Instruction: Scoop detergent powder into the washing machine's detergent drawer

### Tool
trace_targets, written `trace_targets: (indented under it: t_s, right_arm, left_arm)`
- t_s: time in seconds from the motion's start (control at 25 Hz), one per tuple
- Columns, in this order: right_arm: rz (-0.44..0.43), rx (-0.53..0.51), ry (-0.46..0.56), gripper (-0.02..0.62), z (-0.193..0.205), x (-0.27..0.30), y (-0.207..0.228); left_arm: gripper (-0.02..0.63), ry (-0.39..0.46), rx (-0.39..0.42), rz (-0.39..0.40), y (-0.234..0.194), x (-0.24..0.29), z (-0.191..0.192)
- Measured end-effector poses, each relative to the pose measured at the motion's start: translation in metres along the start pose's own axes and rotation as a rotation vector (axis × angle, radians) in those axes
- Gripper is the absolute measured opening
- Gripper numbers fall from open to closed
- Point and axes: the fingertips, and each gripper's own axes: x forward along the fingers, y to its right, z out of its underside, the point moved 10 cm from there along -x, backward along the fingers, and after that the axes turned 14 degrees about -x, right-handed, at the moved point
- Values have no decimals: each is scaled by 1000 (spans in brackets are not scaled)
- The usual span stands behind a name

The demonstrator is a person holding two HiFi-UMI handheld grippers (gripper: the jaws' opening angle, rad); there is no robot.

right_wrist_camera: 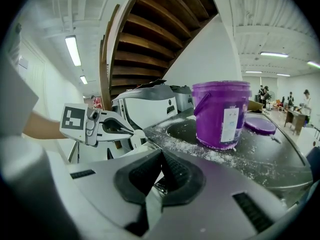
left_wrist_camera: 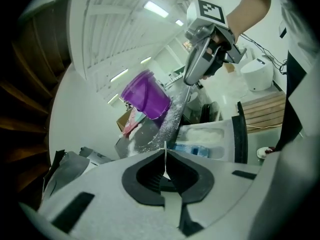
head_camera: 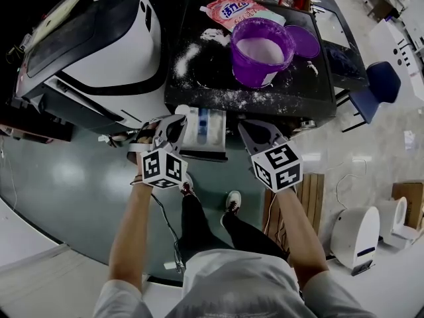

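Note:
The detergent drawer [head_camera: 211,140] stands pulled out of the washing machine [head_camera: 311,95], with white powder in one compartment [left_wrist_camera: 207,134]. My left gripper [head_camera: 173,126] is at the drawer's left end and is shut on a thin white scoop [left_wrist_camera: 164,165], whose bowl [right_wrist_camera: 131,132] shows at the jaw tips. A purple bucket [head_camera: 260,52] of powder stands on the machine's black top. To the right of the drawer my right gripper [head_camera: 250,130] is shut, with nothing between its jaws [right_wrist_camera: 159,166]. It appears in the left gripper view as well, right gripper [left_wrist_camera: 189,80].
Spilled powder [head_camera: 189,58] covers the machine's top. The bucket's purple lid [head_camera: 303,41] and a pink detergent bag [head_camera: 237,8] lie behind the bucket. A white and black appliance [head_camera: 99,45] stands to the left. A blue chair [head_camera: 374,88] is on the right.

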Motion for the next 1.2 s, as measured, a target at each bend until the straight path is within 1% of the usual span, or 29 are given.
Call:
trace_targets:
  t_s: [0.24,0.28,0.32,0.36,0.44,0.64,0.72,0.8,0.88,0.92,1.0,1.08,1.2]
  right_arm:
    - [13,-12,15,6,-7,-10,-2]
    - [16,-15,18,6,-8,-12,-2]
    - [18,-18,20,6,-10,-14,-2]
    - [20,-20,22,6,-11,-16,-2]
    - [25,-23,27,6,-14,-20,-3]
    - [40,-30,44,6,-24,-31,-2]
    - [49,-34,53,6,-30,-37,0]
    - [60,-39,63,6,-35,-43,3]
    - [72,-41,75,6,-40,-51,6]
    - [78,-43,81,6,-43,-55,8]
    - [90,-53,94,6,-49,-63,11]
    - [102,-62,108,6,-55,-71,13]
    - [119,-67,130,6,-65,-84,17]
  left_arm:
    - [14,31,5,-44,-2,-13,-7]
    - [14,36,-12,-47,-3,-15,-8]
    - [14,43,-46,-45,-4,-17,-9]
    - [14,52,-102,-37,-6,-18,-9]
    - [14,67,-272,-14,-11,-22,-6]
    - [14,112,-792,33,-26,-31,14]
    - [14,145,-978,47,-29,-36,22]
    - [14,190,-1137,58,-31,-42,28]
    - [14,240,-1265,66,-31,-49,31]
    - [14,263,-1313,67,-31,-53,31]
    - [14,301,-1365,69,-32,-62,27]
    - [14,328,-1375,68,-34,-71,22]
    - [14,363,-1353,59,-35,-87,11]
